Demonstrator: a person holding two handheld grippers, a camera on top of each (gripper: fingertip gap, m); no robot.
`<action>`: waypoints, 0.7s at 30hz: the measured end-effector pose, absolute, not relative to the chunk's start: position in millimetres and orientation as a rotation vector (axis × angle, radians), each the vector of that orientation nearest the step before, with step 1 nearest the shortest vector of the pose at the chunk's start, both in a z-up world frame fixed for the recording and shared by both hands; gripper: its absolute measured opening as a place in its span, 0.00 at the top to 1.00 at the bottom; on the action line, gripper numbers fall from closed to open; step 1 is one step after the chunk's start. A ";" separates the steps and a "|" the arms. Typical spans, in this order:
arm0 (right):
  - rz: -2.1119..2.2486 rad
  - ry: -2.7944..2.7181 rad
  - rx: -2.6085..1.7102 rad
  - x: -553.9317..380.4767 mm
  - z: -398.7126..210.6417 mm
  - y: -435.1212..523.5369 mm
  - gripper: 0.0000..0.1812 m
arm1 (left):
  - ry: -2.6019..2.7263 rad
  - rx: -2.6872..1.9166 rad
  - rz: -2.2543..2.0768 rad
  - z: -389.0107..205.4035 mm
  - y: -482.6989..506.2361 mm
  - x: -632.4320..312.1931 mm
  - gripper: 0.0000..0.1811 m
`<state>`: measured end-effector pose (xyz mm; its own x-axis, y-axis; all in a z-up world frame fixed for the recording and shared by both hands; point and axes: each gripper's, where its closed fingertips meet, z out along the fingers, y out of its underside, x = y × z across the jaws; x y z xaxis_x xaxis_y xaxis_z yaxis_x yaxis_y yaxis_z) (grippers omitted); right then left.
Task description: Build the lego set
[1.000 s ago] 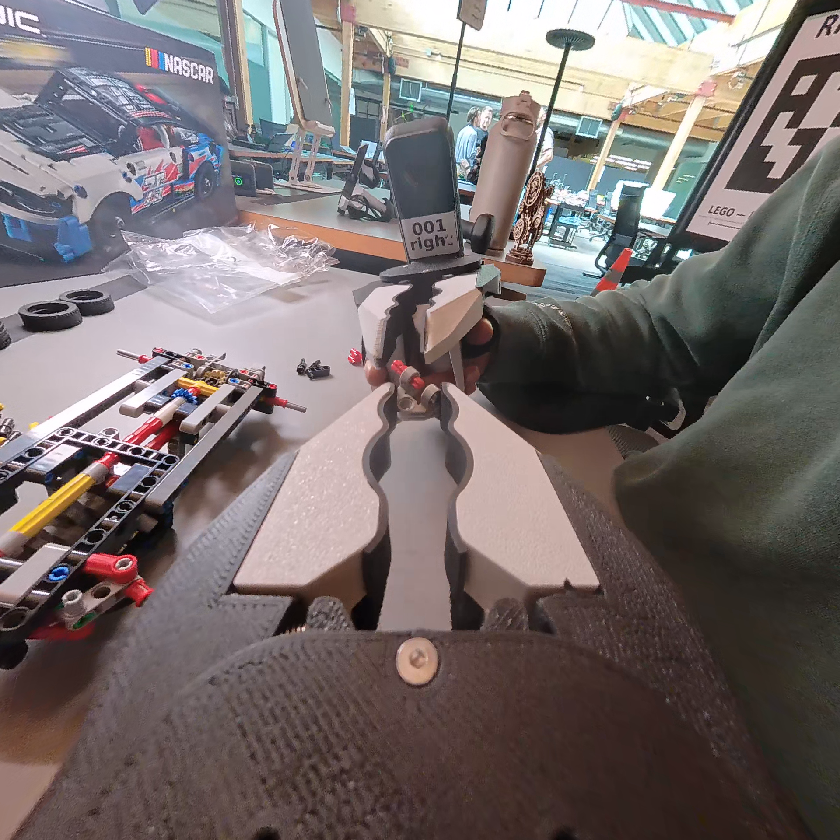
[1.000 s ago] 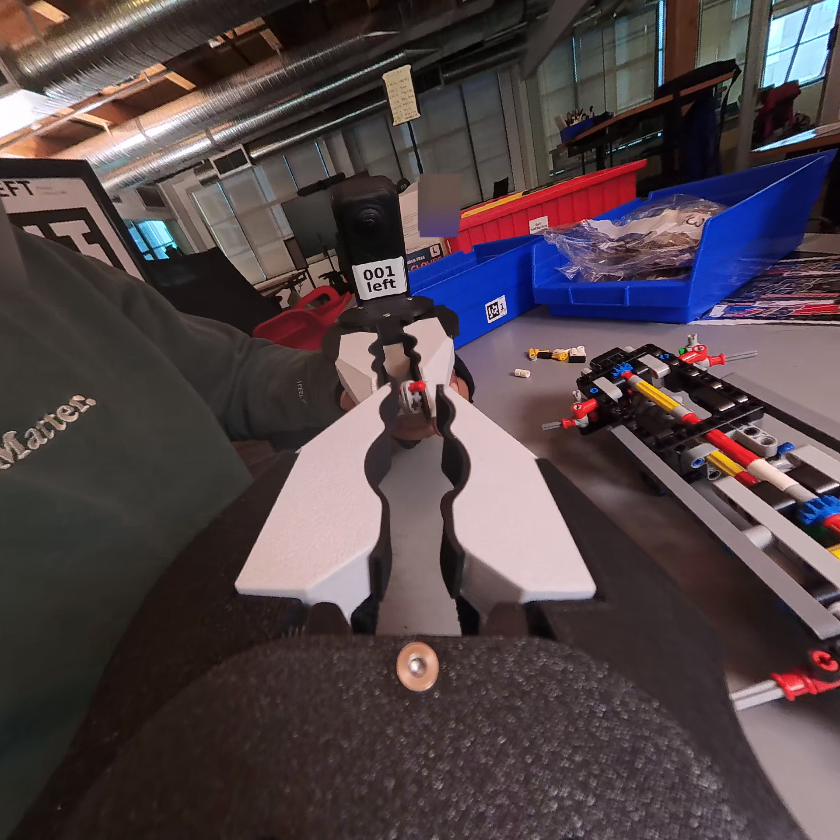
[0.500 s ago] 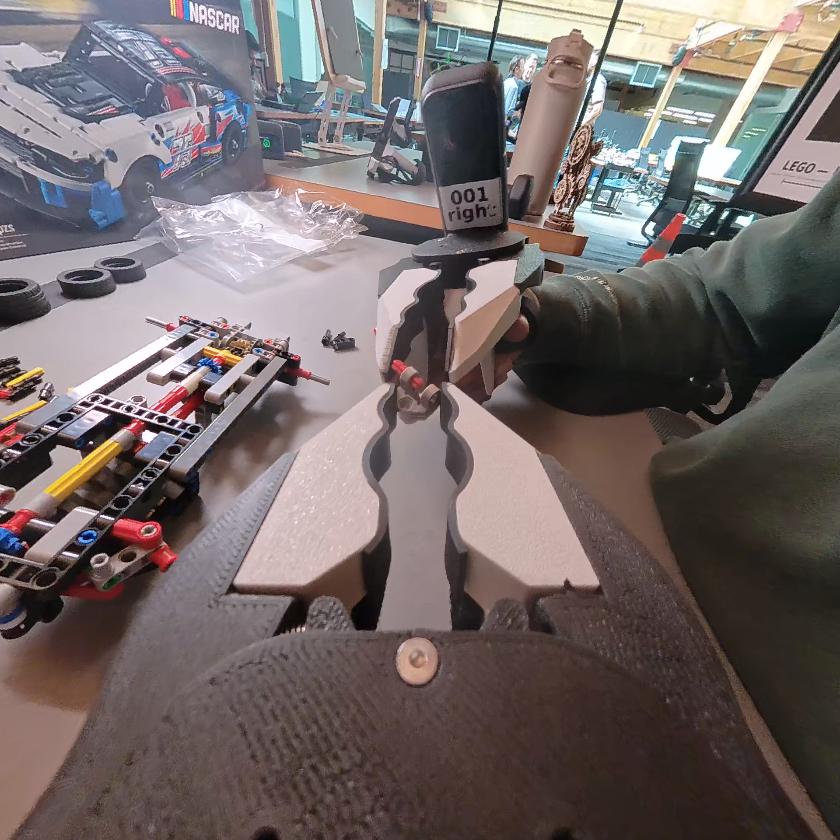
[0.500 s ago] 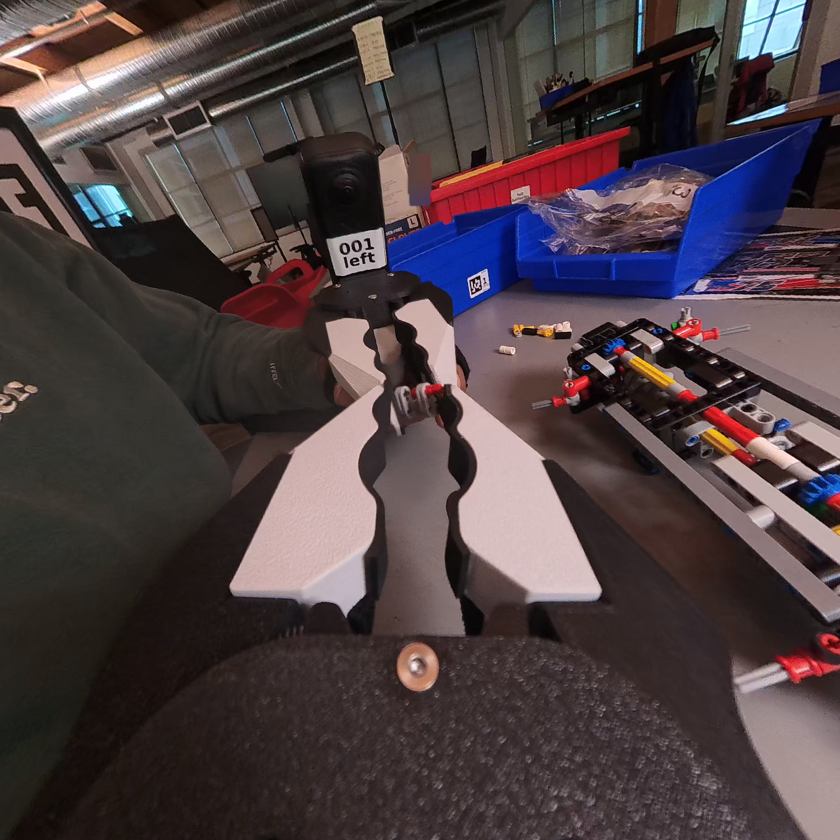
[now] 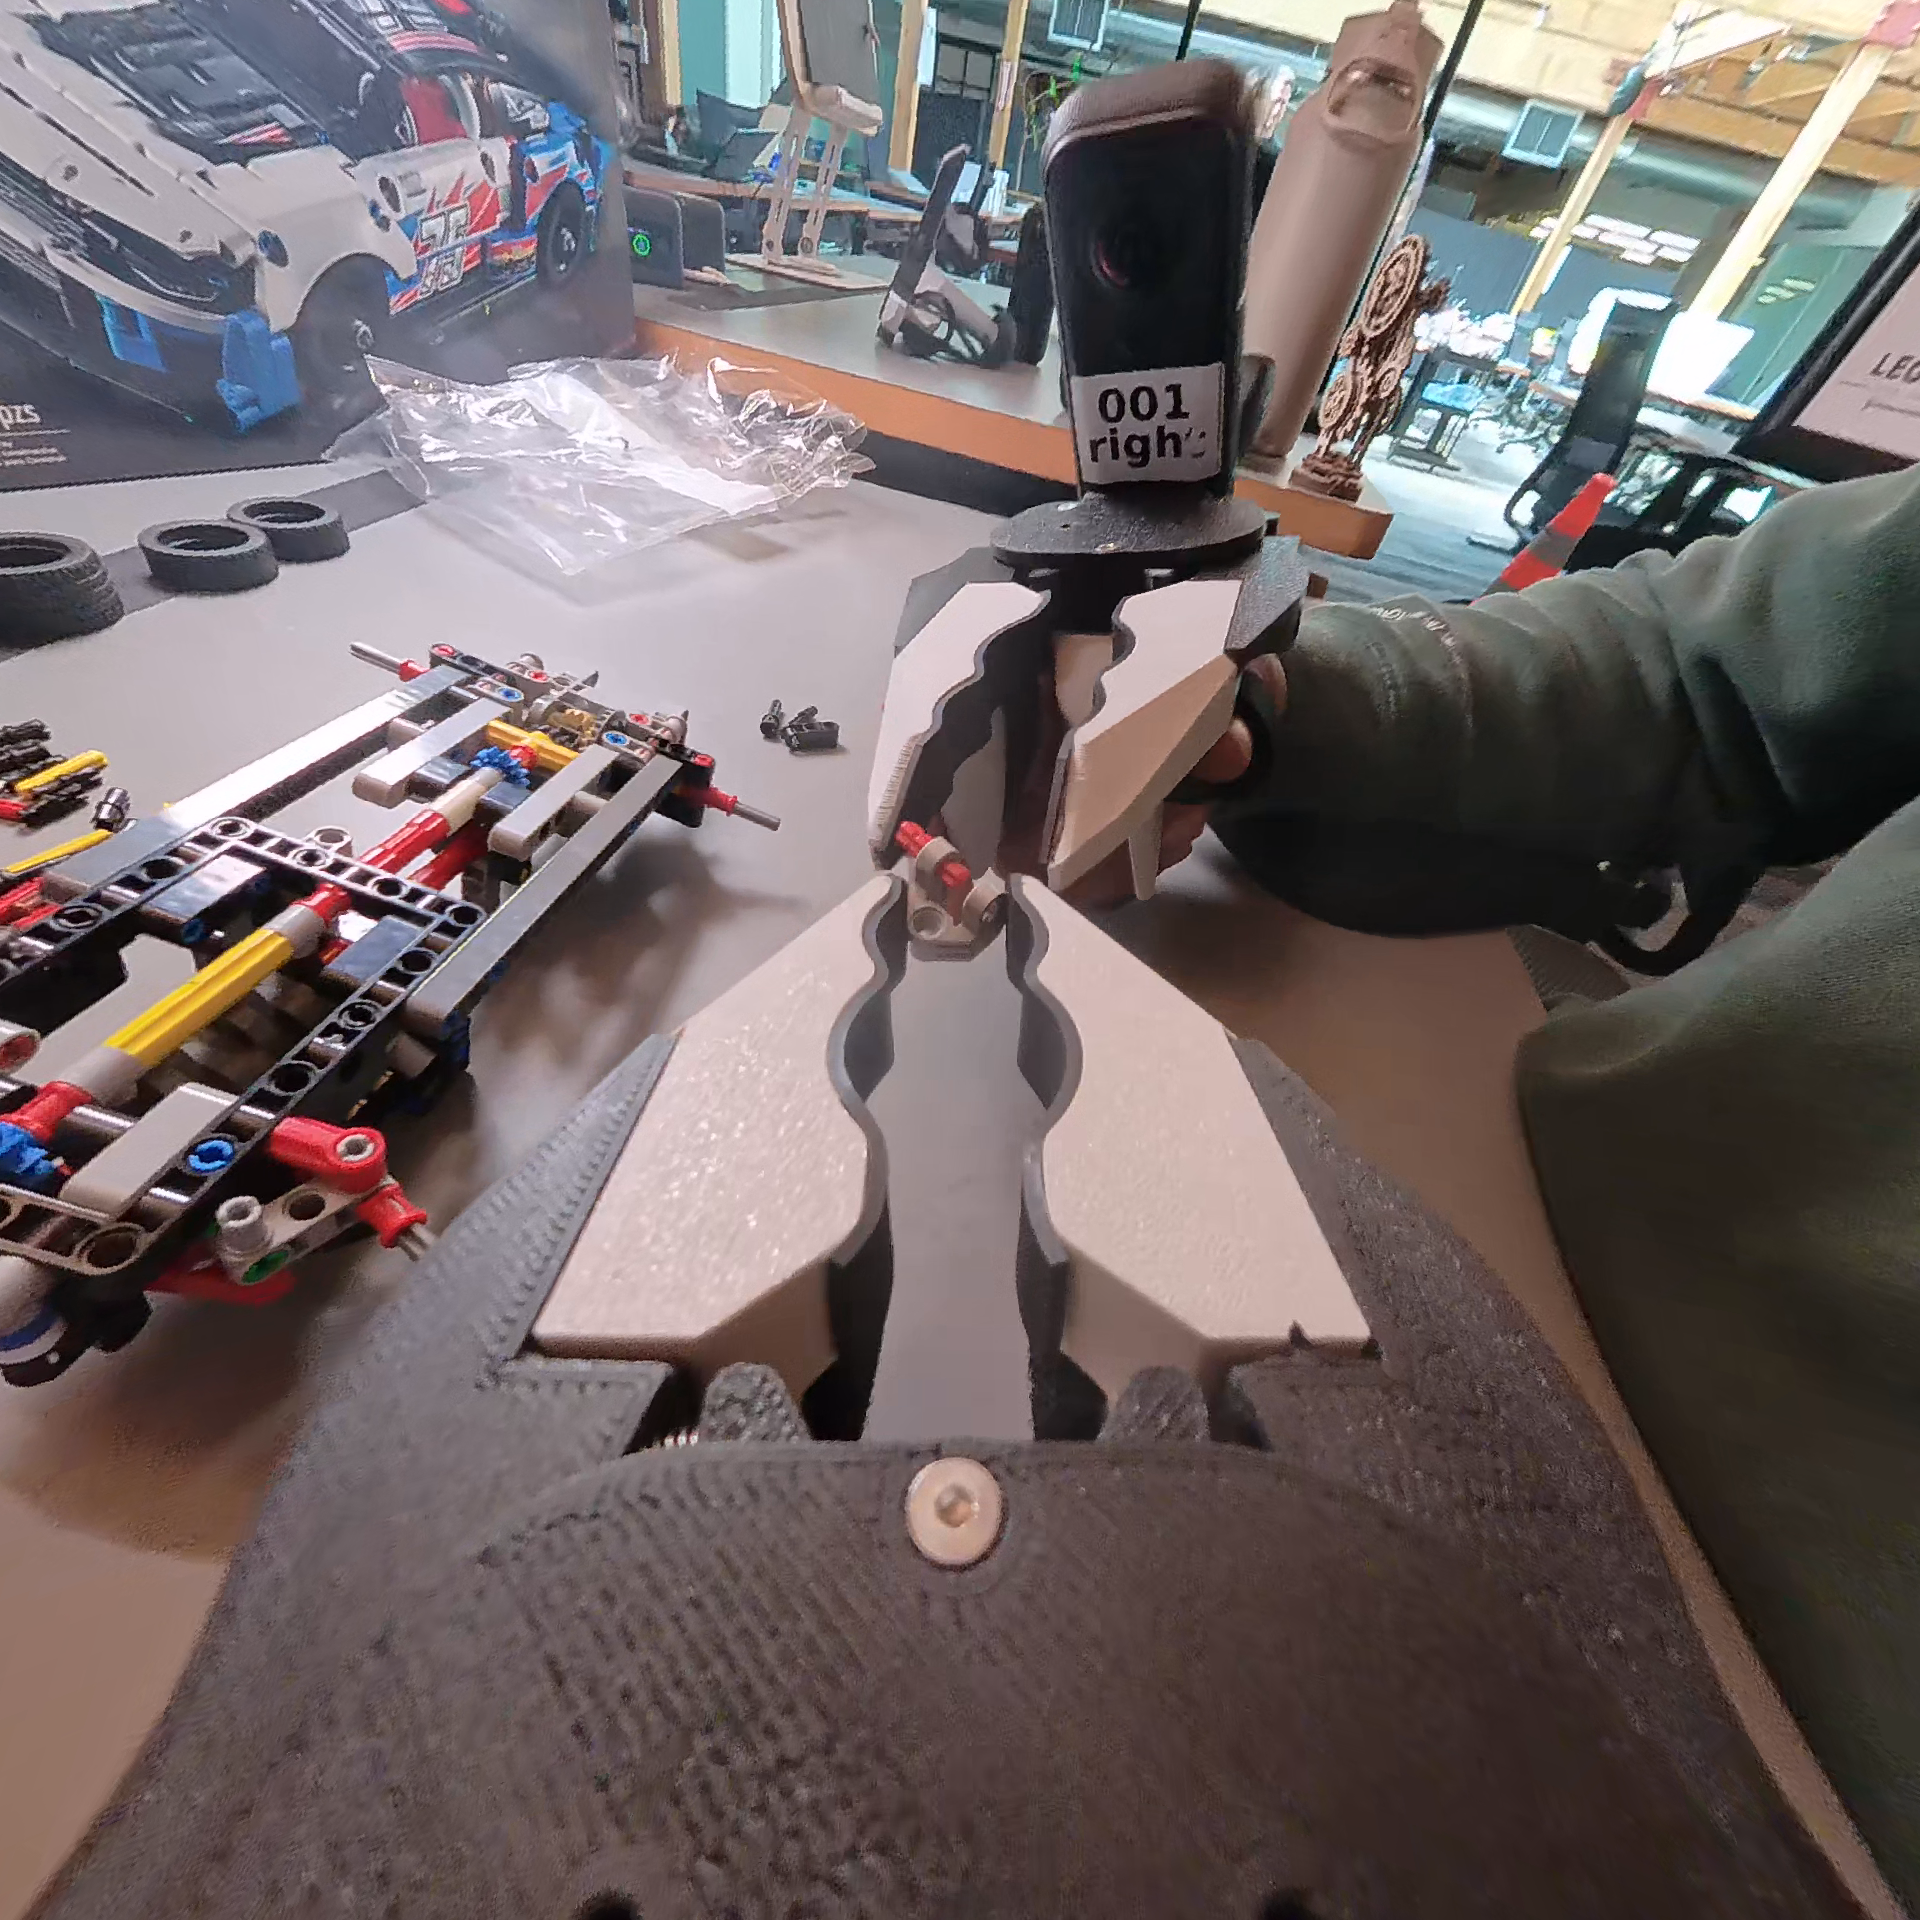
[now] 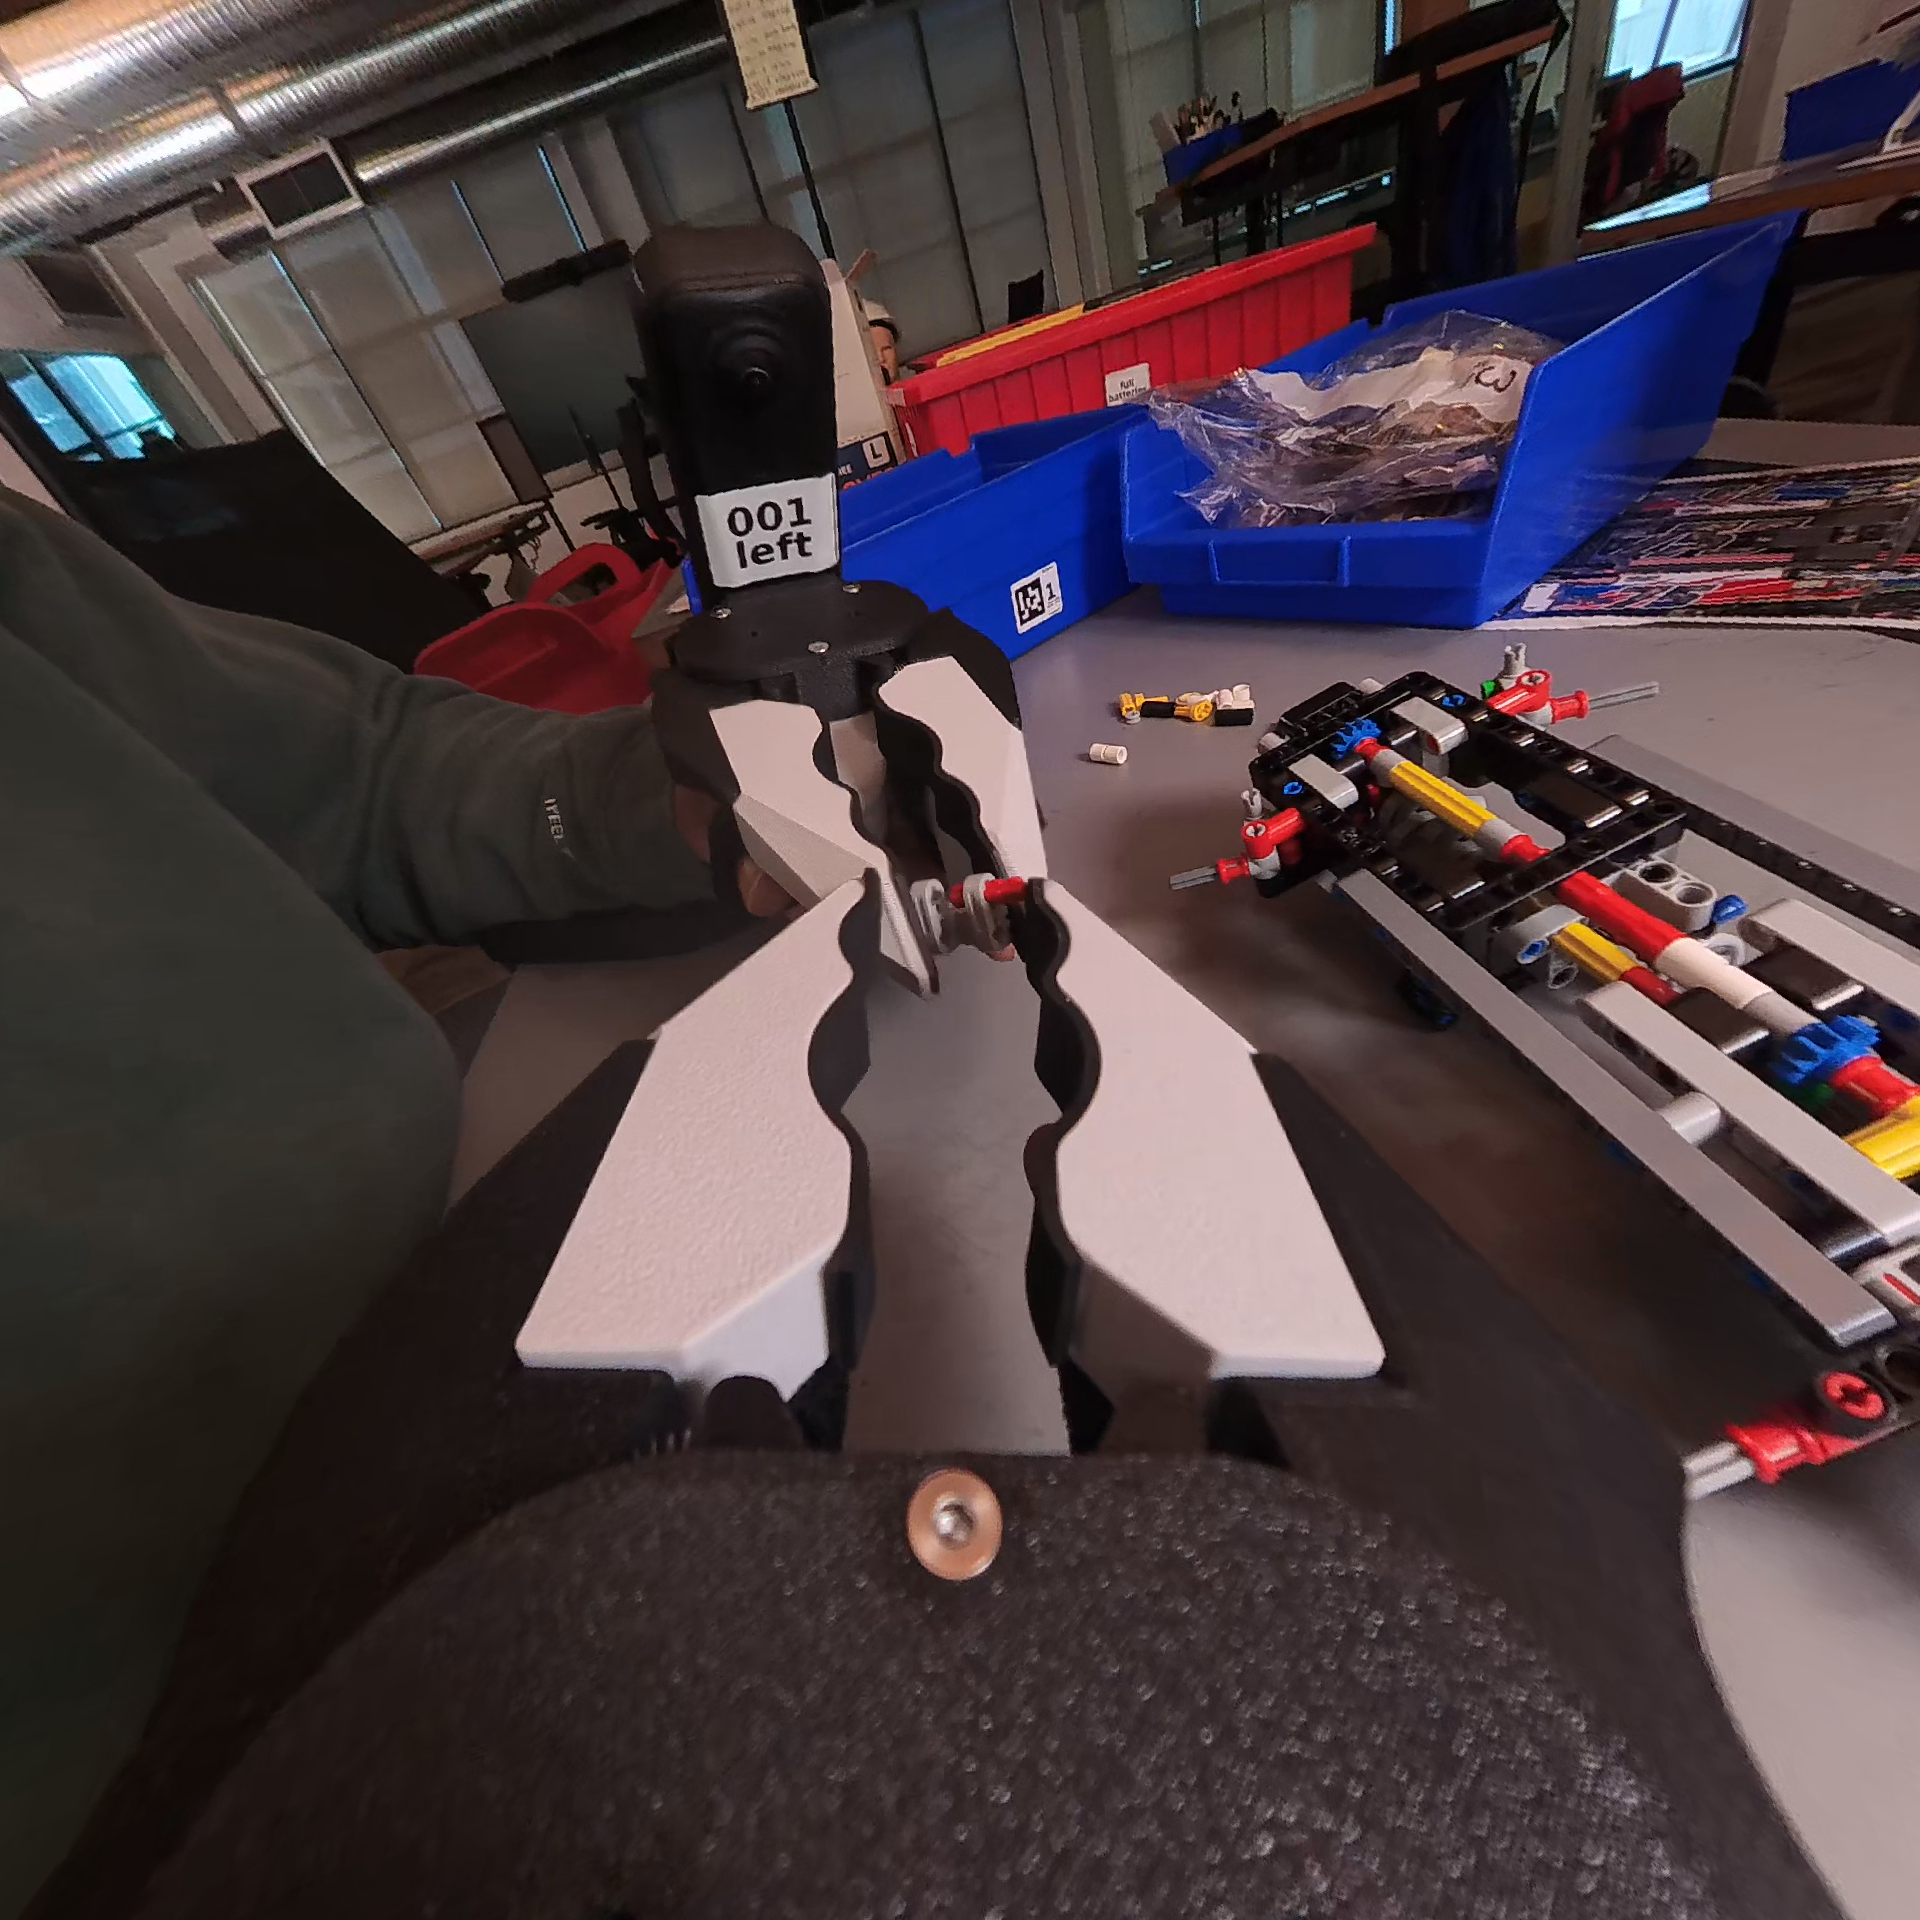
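A small grey connector with a red axle [image 5: 943, 906] is pinched between the tips of my left gripper [image 5: 956, 899], which is shut on it above the grey table. My right gripper [image 6: 951, 904] faces it tip to tip, and its fingers stand apart around the piece [image 6: 971, 899]. The red axle end lies close to its right finger [image 6: 1070, 966]. In the left wrist view the right gripper [image 5: 1003, 831] shows with spread fingers. The long Lego chassis [image 5: 312, 935] lies on the table to the left, and shows at the right in the right wrist view [image 6: 1558, 904].
Black tyres [image 5: 208, 551], an empty plastic bag [image 5: 603, 457] and the set's box [image 5: 260, 208] lie beyond the chassis. Black pins [image 5: 800, 727] lie near the right gripper. Blue bins [image 6: 1455, 540], a red bin [image 6: 1143, 353] and small loose pieces [image 6: 1184, 707] are at the back. Left and right tips are no more than a few centimetres apart.
My right gripper's fingers have spread apart around the small piece. Both grippers have tilted and drawn closer together. The left gripper keeps its hold.
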<state>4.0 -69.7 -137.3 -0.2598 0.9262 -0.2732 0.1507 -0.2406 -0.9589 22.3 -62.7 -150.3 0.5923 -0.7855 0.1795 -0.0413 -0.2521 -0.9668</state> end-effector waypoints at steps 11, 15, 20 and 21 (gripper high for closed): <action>1.681 -1.227 -1.327 14.0 -117.9 -55.0 0.91 | 0.614 -1.555 -0.944 -124.0 -65.8 15.6 0.91; 1.672 -1.264 -1.296 11.1 -118.4 -64.1 0.92 | 0.640 -1.547 -0.942 -124.5 -68.4 19.0 0.91; 1.598 -1.318 -1.253 9.4 -120.9 -70.4 0.92 | 0.701 -1.542 -0.897 -128.1 -71.8 23.9 0.91; 1.597 -1.321 -1.247 9.4 -120.7 -71.4 0.92 | 0.718 -1.540 -0.885 -129.1 -72.9 25.5 0.91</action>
<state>9.4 -71.4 -120.7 -0.2849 0.9295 -0.2345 0.0562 -0.2280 -0.9720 25.5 -72.9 -129.1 0.5262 -0.8380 0.1445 0.0315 -0.1506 -0.9881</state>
